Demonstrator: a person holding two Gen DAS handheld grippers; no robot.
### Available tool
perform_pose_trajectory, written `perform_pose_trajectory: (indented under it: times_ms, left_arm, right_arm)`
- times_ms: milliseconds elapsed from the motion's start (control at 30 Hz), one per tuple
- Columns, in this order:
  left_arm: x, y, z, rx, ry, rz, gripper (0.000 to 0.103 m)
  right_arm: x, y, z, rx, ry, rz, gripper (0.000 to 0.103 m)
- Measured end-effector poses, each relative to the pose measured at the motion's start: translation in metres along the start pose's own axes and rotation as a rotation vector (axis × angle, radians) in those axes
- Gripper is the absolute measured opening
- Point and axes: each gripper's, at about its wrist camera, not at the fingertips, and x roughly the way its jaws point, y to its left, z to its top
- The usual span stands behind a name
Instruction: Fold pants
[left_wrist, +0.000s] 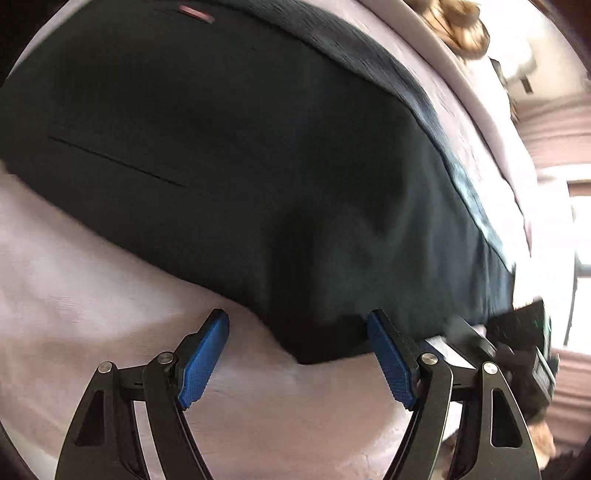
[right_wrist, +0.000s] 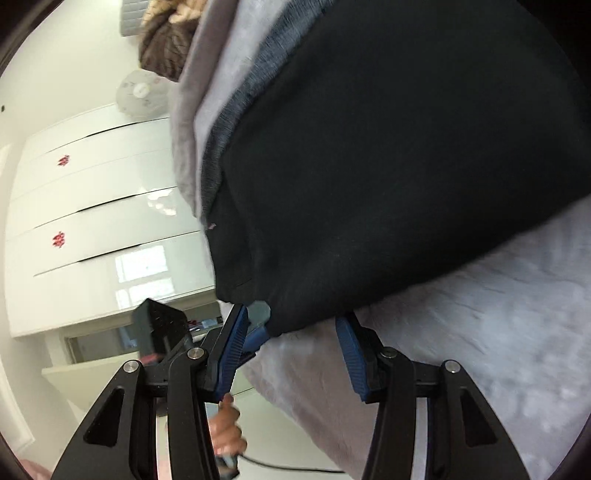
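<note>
Two grippers in view, both with jaws apart, neither pressing on cloth.

Pants (left_wrist: 240, 166): dark, folded slab lying flat on a pale lilac sheet (left_wrist: 74, 277). Thin straight slit shows on the upper face at left, small pink tag near the far edge.

Left gripper (left_wrist: 295, 354): jaws spread wide. Rounded near corner of the pants sits just ahead of the gap, toward the right finger. Right pad (left_wrist: 391, 362) overlaps the hem edge in the picture; contact can't be told. Left pad (left_wrist: 203, 360) is over bare sheet, apart from the pants. Nothing clamped.

Right gripper (right_wrist: 291, 343): jaws parted about halfway. Near edge of the pants hangs right above both fingertips, bottom corner dropping into the gap by the left pad (right_wrist: 232, 350). Pads don't pinch it. Right pad (right_wrist: 351, 354) is tucked just under the hem, over sheet.

Right wrist view also catches the other gripper's blue pad beside the pants corner, with a hand (right_wrist: 227, 428) gripping its handle below. Behind: white cabinet (right_wrist: 92, 221) with red marks, fan (right_wrist: 142, 94), brown knit thing (right_wrist: 166, 44) at the far edge of the sheet.

Both views are motion-blurred.
</note>
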Motion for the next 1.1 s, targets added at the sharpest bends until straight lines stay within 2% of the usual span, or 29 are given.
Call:
perform_pose_trajectory:
  times_ms: [33, 67, 100, 133, 200, 267, 300, 367, 400, 500, 533, 600, 667, 733, 767, 800, 900, 933, 967, 1033, 1100]
  left_arm:
    - [0.005, -0.003, -0.001, 0.018, 0.007, 0.000, 0.078]
    - [0.009, -0.006, -0.001, 0.040, 0.005, 0.022, 0.076]
    - [0.010, -0.013, -0.005, 0.057, -0.008, 0.033, 0.064]
    - [0.010, -0.008, 0.002, 0.061, -0.015, 0.022, 0.057]
    - [-0.004, -0.015, -0.004, 0.072, -0.071, 0.019, 0.046]
    - [-0.019, -0.016, -0.012, 0.084, -0.118, 0.012, 0.046]
    - [-0.022, -0.011, -0.018, 0.087, -0.130, 0.034, 0.046]
    - [-0.014, -0.004, -0.025, 0.105, -0.121, 0.091, 0.046]
    - [-0.007, 0.005, -0.028, 0.103, -0.107, 0.093, 0.049]
    - [-0.004, 0.010, -0.034, 0.098, -0.100, 0.100, 0.052]
    - [-0.009, 0.008, -0.034, 0.110, -0.104, 0.111, 0.052]
    - [-0.019, 0.002, -0.040, 0.152, -0.110, 0.162, 0.063]
    - [-0.030, -0.001, -0.044, 0.174, -0.133, 0.201, 0.065]
    - [-0.040, -0.002, -0.045, 0.166, -0.140, 0.198, 0.065]
    - [-0.047, 0.000, -0.043, 0.153, -0.148, 0.199, 0.065]
    - [-0.057, 0.005, -0.028, 0.137, -0.159, 0.203, 0.065]
    - [-0.081, 0.021, -0.008, 0.096, -0.203, 0.215, 0.066]
    - [-0.089, 0.027, -0.002, 0.081, -0.222, 0.217, 0.071]
    - [-0.097, 0.034, 0.004, 0.065, -0.244, 0.222, 0.083]
    - [-0.117, 0.055, 0.015, 0.034, -0.300, 0.234, 0.084]
    - [-0.123, 0.073, 0.028, -0.009, -0.325, 0.241, 0.084]
  right_arm:
    - [0.001, 0.000, 0.000, 0.003, -0.004, -0.011, 0.051]
    - [0.003, -0.001, 0.000, 0.008, -0.007, -0.034, 0.034]
    - [0.004, -0.002, 0.001, 0.011, -0.004, -0.067, 0.021]
    - [0.004, 0.000, 0.001, 0.006, -0.004, -0.108, 0.013]
    - [-0.003, 0.012, -0.002, -0.035, -0.021, -0.092, 0.008]
    - [-0.012, 0.027, -0.006, -0.099, -0.028, -0.101, 0.008]
    - [-0.013, 0.028, -0.006, -0.103, -0.029, -0.107, 0.008]
    - [-0.004, 0.020, -0.004, -0.088, -0.018, -0.166, 0.008]
    - [0.002, 0.011, -0.003, -0.081, -0.004, -0.208, 0.008]
    - [0.004, 0.005, -0.003, -0.077, 0.023, -0.229, 0.009]
    - [-0.002, 0.006, -0.004, -0.074, 0.032, -0.237, 0.015]
    - [-0.010, 0.011, -0.007, -0.099, 0.065, -0.285, 0.018]
    - [-0.018, 0.023, -0.010, -0.165, 0.083, -0.332, 0.019]
    - [-0.026, 0.041, -0.013, -0.237, 0.086, -0.372, 0.026]
    - [-0.029, 0.057, -0.014, -0.292, 0.085, -0.394, 0.036]
    - [-0.029, 0.069, -0.014, -0.335, 0.082, -0.403, 0.040]
    - [-0.024, 0.122, -0.003, -0.496, 0.079, -0.419, 0.042]
    - [-0.020, 0.140, 0.001, -0.543, 0.084, -0.416, 0.042]
    - [-0.012, 0.161, 0.006, -0.598, 0.090, -0.409, 0.042]
    - [0.003, 0.195, 0.013, -0.705, 0.112, -0.411, 0.042]
    - [0.040, 0.230, 0.020, -0.829, 0.144, -0.443, 0.042]
